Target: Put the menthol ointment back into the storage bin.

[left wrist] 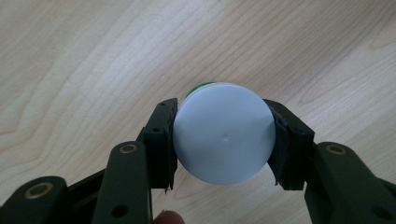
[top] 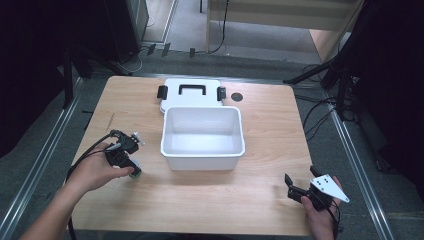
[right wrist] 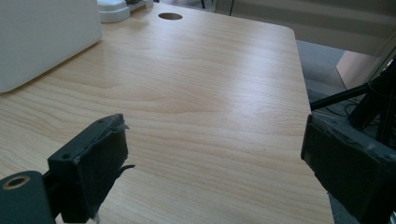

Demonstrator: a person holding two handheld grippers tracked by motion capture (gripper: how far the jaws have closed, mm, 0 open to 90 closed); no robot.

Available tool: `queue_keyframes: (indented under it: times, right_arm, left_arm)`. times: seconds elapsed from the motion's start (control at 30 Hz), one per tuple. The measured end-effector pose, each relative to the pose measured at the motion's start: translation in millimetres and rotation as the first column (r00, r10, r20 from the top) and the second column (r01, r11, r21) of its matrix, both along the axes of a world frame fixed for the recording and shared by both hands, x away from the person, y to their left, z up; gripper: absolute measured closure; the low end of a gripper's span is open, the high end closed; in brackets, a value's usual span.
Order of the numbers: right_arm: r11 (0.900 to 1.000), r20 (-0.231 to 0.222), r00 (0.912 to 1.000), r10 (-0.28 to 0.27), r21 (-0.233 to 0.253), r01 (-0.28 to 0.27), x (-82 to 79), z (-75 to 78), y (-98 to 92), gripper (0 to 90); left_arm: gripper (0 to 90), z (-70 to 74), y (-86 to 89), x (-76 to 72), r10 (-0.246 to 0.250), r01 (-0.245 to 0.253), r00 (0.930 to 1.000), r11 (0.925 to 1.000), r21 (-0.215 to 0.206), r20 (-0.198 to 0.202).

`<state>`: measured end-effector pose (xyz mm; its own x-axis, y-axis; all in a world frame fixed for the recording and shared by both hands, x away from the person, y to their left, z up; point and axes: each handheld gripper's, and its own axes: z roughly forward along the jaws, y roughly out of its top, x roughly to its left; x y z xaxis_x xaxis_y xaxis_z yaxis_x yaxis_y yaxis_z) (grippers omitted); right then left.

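Note:
My left gripper (left wrist: pixel 223 140) points straight down at the table, its two black jaws closed against the sides of a small round container with a white lid (left wrist: pixel 223 139) and a green body (top: pixel 135 174). In the high view the left gripper (top: pixel 131 170) is at the table's left side, beside the white box. An open white plastic box (top: pixel 202 137) sits mid-table with nothing visible inside; its white lid (top: pixel 191 92) with a black handle and clips lies flat behind it. Near the front right corner, my right gripper (top: pixel 299 186) (right wrist: pixel 215 158) is open, holding nothing.
The wooden table (top: pixel 265 150) has a round cable hole (top: pixel 237 96) at the back. Metal rails run along both sides on the floor, with cables and dark stands to the right. The box's white wall (right wrist: pixel 42 37) shows at the upper left in the right gripper view.

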<state>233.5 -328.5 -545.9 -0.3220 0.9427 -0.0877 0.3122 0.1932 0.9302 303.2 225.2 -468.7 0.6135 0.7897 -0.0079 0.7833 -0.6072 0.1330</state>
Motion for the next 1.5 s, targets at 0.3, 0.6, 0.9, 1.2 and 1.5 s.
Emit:
queue_keyframes:
  times: [0.3,0.6,0.9,1.2,1.5]
  right_arm:
    - [1.000,-0.001,1.0000,0.001,0.001,-0.001,0.2,0.0,-0.2,7.2]
    - [1.000,-0.002,1.0000,0.000,0.007,0.000,0.2,0.1,-0.6,7.2]
    - [1.000,-0.002,1.0000,0.000,0.003,0.000,0.4,0.1,-0.4,7.2]
    - [1.000,-0.002,1.0000,0.000,0.005,0.000,0.2,0.1,-0.5,7.3]
    - [1.000,-0.002,1.0000,0.001,0.006,-0.001,0.2,0.0,-0.6,7.2]
  left_arm:
    - [51.0,27.9,-3.4,2.3,-0.005,0.004,0.9989,0.9996,0.026,0.046]
    - [51.1,51.4,-5.5,6.3,-0.041,0.040,0.9981,0.9990,0.018,0.045]
    - [51.1,74.1,-5.4,13.5,-0.059,0.060,0.9970,0.9982,-0.002,0.050]
    - [51.1,95.2,-13.6,16.1,-0.088,0.087,0.9949,0.9959,0.023,0.049]
    - [51.1,119.1,-21.2,22.4,-0.089,0.089,0.9944,0.9961,0.006,0.057]
